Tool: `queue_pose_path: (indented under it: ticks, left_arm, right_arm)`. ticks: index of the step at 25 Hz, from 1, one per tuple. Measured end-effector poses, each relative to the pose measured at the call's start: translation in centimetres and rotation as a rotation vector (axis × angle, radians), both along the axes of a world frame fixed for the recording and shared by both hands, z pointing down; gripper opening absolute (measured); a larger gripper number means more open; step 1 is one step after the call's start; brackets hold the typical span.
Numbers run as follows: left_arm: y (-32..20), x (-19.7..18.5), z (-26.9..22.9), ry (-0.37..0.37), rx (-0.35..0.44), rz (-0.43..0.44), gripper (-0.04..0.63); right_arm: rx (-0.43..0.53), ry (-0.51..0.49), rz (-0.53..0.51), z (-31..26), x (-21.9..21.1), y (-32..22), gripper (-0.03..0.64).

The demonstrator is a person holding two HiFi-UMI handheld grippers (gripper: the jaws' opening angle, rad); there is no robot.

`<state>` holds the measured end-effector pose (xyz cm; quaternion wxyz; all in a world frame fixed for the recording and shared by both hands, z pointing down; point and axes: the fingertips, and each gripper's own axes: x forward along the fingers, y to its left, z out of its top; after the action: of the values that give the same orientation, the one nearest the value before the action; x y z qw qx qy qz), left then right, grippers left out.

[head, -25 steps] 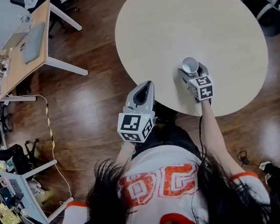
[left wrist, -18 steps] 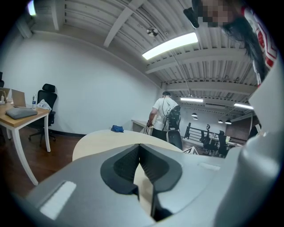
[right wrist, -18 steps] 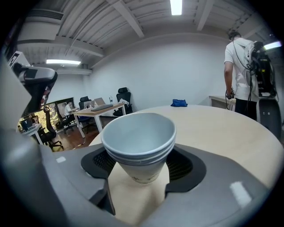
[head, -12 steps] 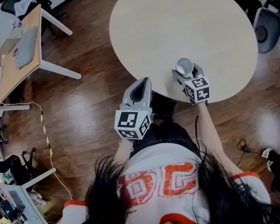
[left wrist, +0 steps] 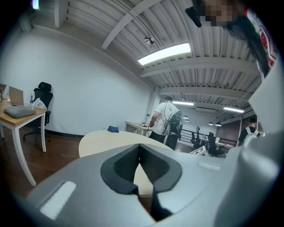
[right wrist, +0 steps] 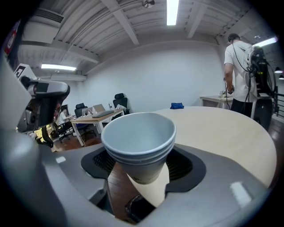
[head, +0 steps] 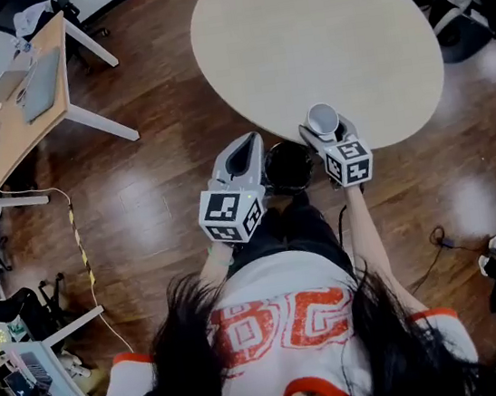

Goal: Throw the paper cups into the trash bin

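**Cups drawn back to the table's near edge, bin now in sight**

Closest in, the person's right forearm (head: 364, 238) runs straight out from the shoulder to the right gripper (head: 325, 133). Its jaws are clamped on the stack of paper cups (head: 322, 119), which stands upright with the mouth open to the ceiling and several rims nested one inside another. The left gripper (head: 246, 144) is level with it on the other side, with its marker cube turned up toward the head camera. Its jaws are closed tip to tip with nothing between them.

A second ago the cups hung over the tabletop, clearly in from its near edge. Now both grippers have pulled back toward the body. The cups sit right at that near edge, and the left gripper is out over the wooden floor (head: 164, 186), short of the table.

The black trash bin (head: 287, 167), barely visible before, now shows between the two grippers, tucked under the near edge of the round table (head: 335, 34).

Farther off, a blue cloth (right wrist: 177, 105) lies at the tabletop's far edge. A wooden desk (head: 3, 135) carrying a laptop (head: 38, 85) stands well apart to the left.
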<state>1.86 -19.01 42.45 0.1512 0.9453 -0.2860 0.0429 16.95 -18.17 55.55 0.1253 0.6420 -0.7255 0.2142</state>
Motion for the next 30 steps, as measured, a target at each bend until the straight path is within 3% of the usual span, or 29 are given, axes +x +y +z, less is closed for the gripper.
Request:
queue_pose_path:
  ticks: [11, 19, 30]
  left_arm:
    - [3.4, -1.8, 1.2, 0.0, -0.011, 0.032, 0.0]
    - [6.3, -1.1, 2.1, -0.021, -0.038, 0.038, 0.0]
    - [9.8, -1.0, 2.2, -0.034, -0.036, -0.034, 0.0]
  right_arm:
    - [-0.012, -0.002, -0.012, 0.8, -4.1, 5.9, 0.333]
    - [-0.061, -0.035, -0.105, 3.2, -6.9, 9.2, 0.334]
    - [-0.139, -0.051, -0.182, 6.6, -8.3, 12.6, 0.334]
